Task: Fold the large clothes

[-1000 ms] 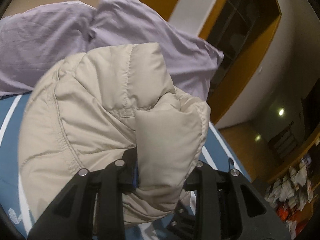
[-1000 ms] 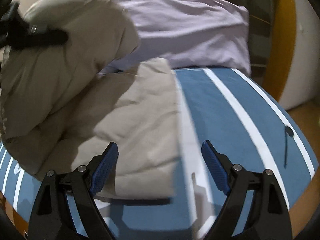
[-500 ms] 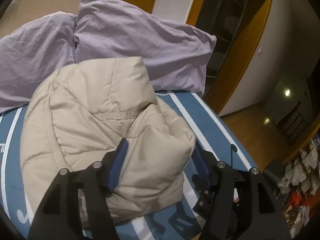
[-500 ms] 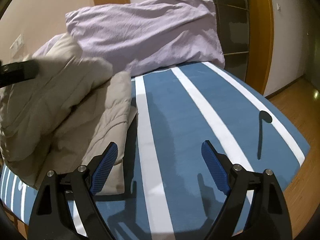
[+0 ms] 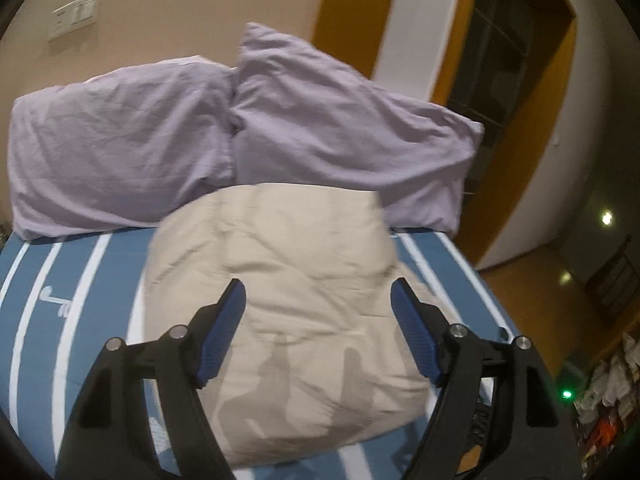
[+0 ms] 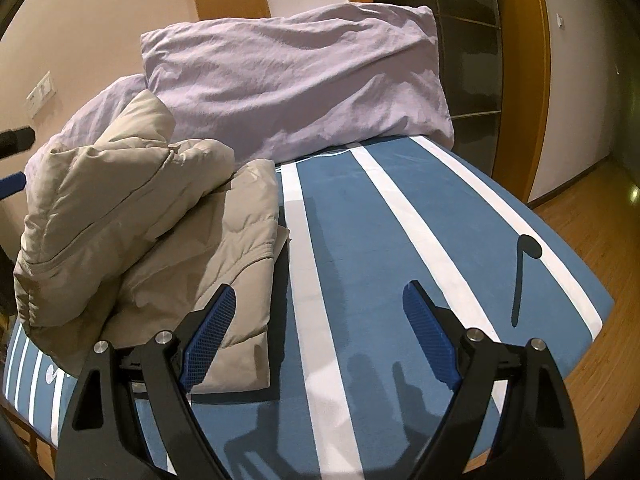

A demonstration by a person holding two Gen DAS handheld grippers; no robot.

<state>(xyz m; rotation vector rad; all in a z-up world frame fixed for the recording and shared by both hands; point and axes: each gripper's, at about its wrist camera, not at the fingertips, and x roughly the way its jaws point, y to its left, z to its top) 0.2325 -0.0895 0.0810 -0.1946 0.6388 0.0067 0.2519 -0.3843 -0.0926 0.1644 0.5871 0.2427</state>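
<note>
Your left gripper (image 5: 318, 322) has just been opening, jaws apart and empty, so the folded jacket (image 5: 296, 300) rests on the bed (image 6: 360, 216). Your right gripper (image 6: 320, 334) hangs wide apart beside it, holding nothing.

no readable text, labels or numbers

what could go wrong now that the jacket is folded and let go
The left tongs have just opened off the beige puffer jacket, and the right tongs hang open too. The puffy top fold sits raised and may spring back open. The bundle lies near the bed's corner and might slide off.
</note>
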